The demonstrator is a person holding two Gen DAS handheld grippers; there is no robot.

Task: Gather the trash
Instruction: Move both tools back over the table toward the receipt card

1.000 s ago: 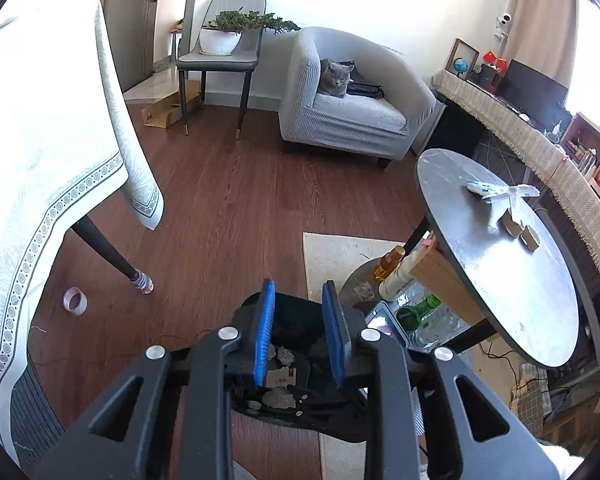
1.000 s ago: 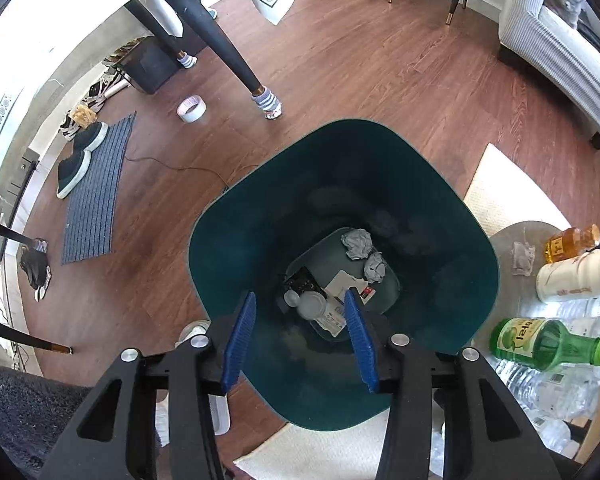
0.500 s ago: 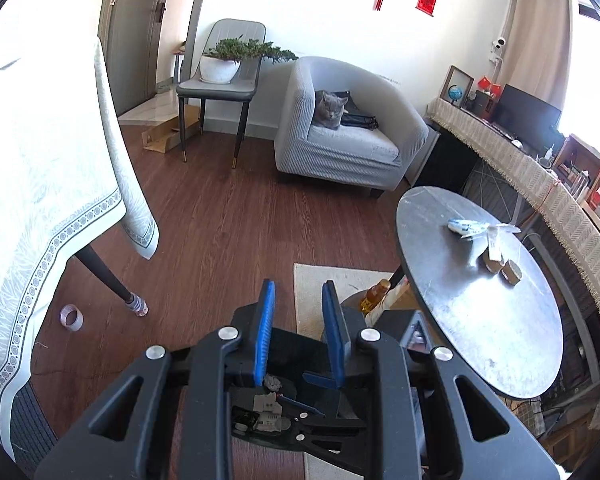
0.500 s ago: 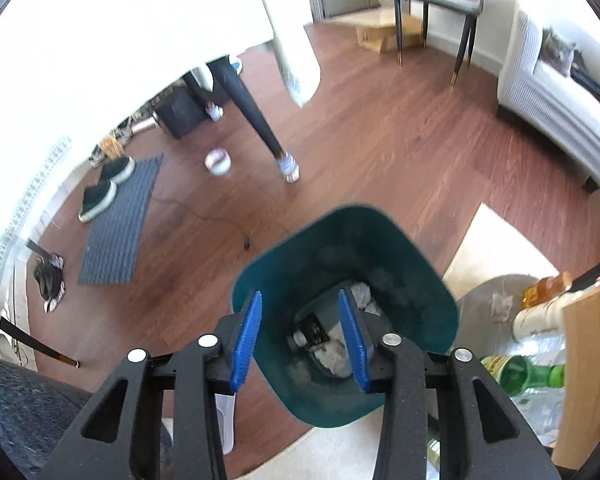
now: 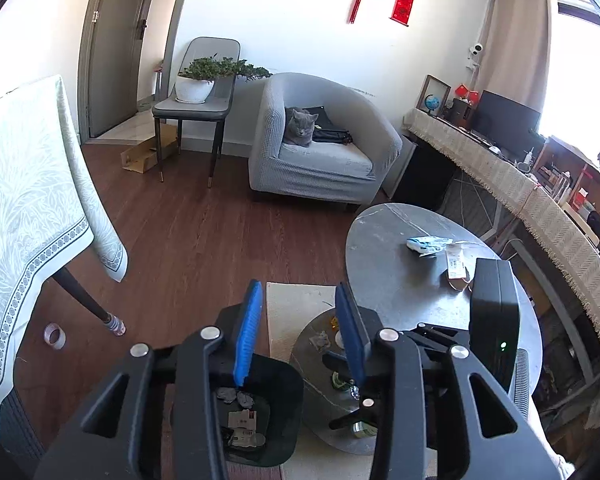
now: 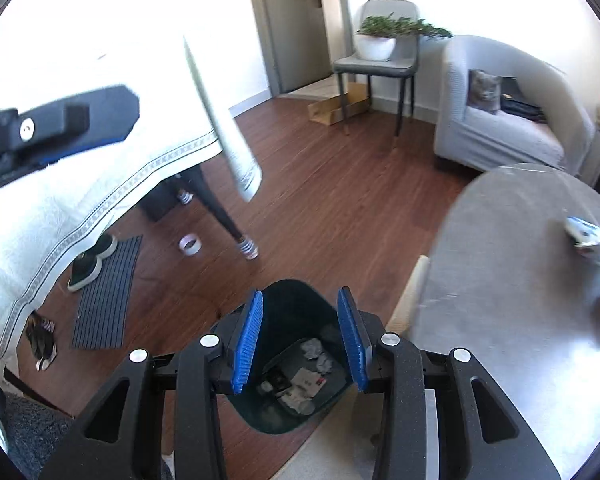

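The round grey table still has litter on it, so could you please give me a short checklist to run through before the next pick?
1. Left gripper empty: ok, jaws opening with nothing between them.
2. Right gripper empty: ok.
3. Trash bin upright on the floor, mouth clear: ok.
4. Litter on the round table in sight: ok, blue-and-white wrapper and a paper slip.
5. Cat clear of the work: ok, on the armchair.
6. Wrapper empty: cannot tell.

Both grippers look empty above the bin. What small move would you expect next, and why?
Probably the right gripper swings toward the blue-and-white wrapper on the round table. Nothing sits between its fingers, the bin already holds crumpled paper, and that wrapper is trash left out.
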